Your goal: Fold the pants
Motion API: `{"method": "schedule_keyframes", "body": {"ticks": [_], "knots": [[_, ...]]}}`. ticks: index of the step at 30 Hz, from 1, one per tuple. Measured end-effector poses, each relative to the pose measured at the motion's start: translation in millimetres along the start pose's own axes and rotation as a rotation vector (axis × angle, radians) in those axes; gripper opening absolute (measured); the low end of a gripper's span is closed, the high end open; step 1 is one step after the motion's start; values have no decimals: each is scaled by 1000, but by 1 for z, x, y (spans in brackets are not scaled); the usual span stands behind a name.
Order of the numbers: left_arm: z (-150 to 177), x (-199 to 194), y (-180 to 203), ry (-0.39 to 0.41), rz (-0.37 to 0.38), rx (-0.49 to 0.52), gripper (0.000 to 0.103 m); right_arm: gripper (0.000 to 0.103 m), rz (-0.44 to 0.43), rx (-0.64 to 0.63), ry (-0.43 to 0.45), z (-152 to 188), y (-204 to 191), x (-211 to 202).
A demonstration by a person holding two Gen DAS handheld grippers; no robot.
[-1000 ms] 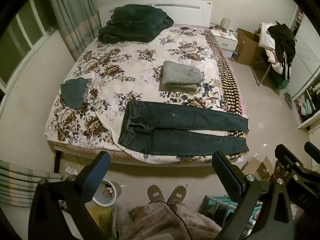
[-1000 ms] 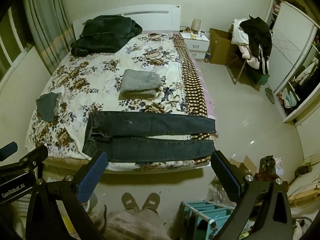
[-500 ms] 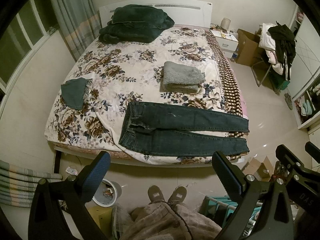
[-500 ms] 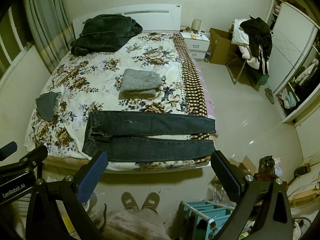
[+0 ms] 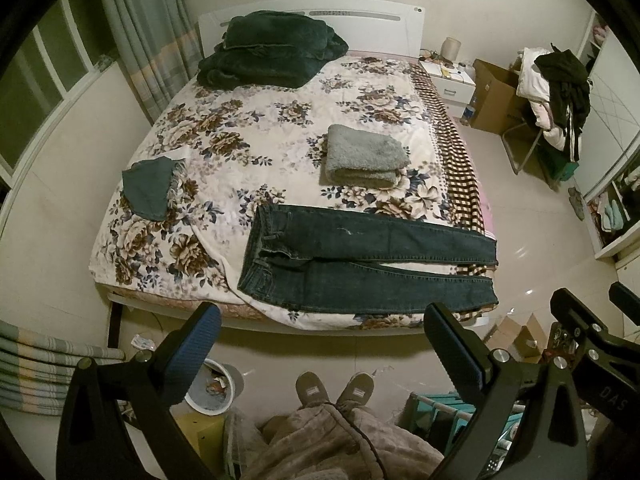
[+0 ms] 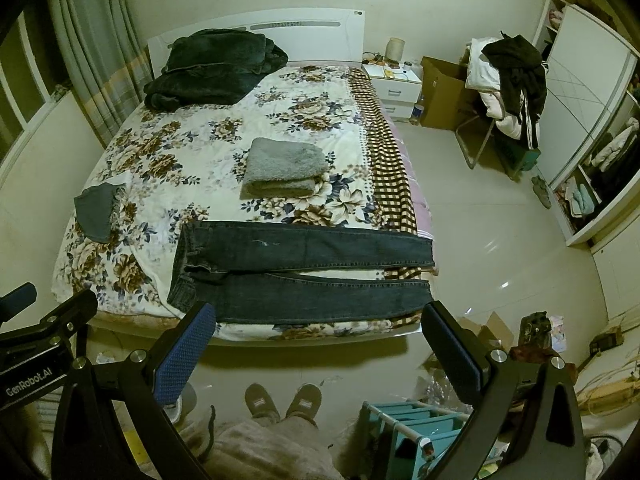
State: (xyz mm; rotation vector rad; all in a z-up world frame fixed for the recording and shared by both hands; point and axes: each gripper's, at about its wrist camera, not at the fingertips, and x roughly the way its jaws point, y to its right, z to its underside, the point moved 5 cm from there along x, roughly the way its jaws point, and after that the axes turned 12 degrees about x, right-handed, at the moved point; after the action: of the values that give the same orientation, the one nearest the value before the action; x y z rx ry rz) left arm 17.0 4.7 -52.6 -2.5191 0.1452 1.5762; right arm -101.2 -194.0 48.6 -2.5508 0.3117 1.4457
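Note:
Dark blue jeans [image 5: 360, 264] lie flat across the near end of the floral bed [image 5: 240, 148], waistband to the left, both legs stretched right to the bed's edge; they also show in the right wrist view [image 6: 304, 272]. My left gripper [image 5: 320, 328] is open and empty, held high above the floor short of the bed. My right gripper [image 6: 316, 324] is open and empty too, at the same height, near the jeans' front edge. Neither touches the jeans.
On the bed lie a folded grey towel [image 5: 364, 156], a small teal cloth [image 5: 148, 188] and a dark green blanket pile [image 5: 272, 52]. A teal rack [image 6: 420, 428], a white bin [image 5: 216, 388] and the person's slippers [image 5: 332, 388] are on the floor below.
Both grippers have drifted very slightly; the view barely shifts. The jeans have not moved.

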Motion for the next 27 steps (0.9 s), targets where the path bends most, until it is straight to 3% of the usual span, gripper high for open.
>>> {"method": "schedule_keyframes", "body": {"ticks": [27], "knots": [[-9, -4, -2, 8, -5, -1, 103, 103, -7, 5, 0, -1, -2, -2]]}}
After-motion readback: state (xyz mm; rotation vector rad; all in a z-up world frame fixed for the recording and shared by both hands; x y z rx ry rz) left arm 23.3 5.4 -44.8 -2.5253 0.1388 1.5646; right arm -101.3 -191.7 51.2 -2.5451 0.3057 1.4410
